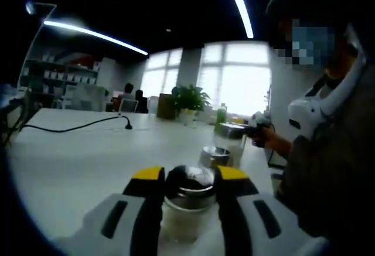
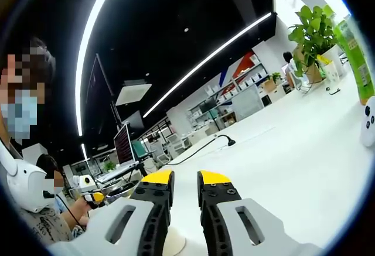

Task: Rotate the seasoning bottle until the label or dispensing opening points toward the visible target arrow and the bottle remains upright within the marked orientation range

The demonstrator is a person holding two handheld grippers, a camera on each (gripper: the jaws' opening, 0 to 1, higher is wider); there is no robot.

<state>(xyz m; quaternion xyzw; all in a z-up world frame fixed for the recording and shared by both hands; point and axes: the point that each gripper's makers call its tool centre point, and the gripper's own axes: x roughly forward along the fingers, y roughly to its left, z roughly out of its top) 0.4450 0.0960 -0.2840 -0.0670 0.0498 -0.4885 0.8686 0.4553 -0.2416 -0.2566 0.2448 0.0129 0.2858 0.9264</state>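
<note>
A glass seasoning bottle [image 1: 188,193] with a shiny metal lid stands upright on the white table [image 1: 76,162]. My left gripper [image 1: 188,177] is shut on it, one yellow-tipped jaw on each side just below the lid. No label, opening or arrow can be made out. In the right gripper view my right gripper [image 2: 184,181] hovers over the table [image 2: 293,150]. Its jaws stand close together, with a narrow slit and nothing between the tips. A pale rounded thing [image 2: 174,243] shows low between the jaws.
Two more metal-lidded jars [image 1: 215,155] [image 1: 229,134] stand behind the held bottle. A person with a white headset [image 1: 316,112] sits at the right, holding another gripper [image 1: 258,130]. A black cable [image 1: 76,128], a potted plant [image 1: 188,101] and a green bottle [image 2: 351,57] lie further back.
</note>
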